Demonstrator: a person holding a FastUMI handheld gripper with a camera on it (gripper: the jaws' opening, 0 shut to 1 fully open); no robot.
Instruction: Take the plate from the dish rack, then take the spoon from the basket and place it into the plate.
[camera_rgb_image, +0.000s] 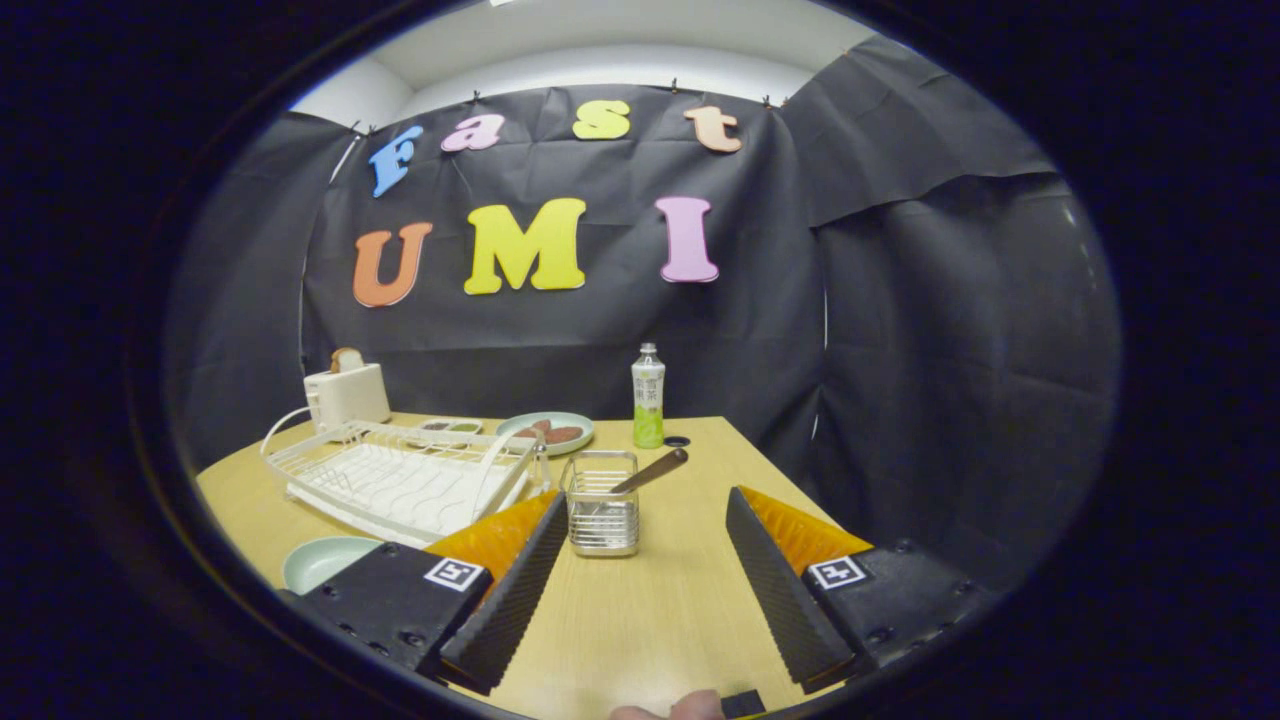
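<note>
A pale green plate (325, 560) lies on the wooden table (640, 620), left of my left finger and in front of the white wire dish rack (400, 480). A metal mesh basket (602, 503) stands just ahead of the fingers, nearer the left one. A spoon (650, 470) with a brown wooden handle leans out of it toward the right. My gripper (645, 515) is open, with only bare tabletop between its fingers.
A white toaster (347, 393) with bread in it stands behind the rack. A plate of food (547, 432), a small dish (450, 427), a green drink bottle (648, 397) and a dark cap (677, 441) sit at the table's far edge. A fingertip (690, 708) shows by the gripper's base.
</note>
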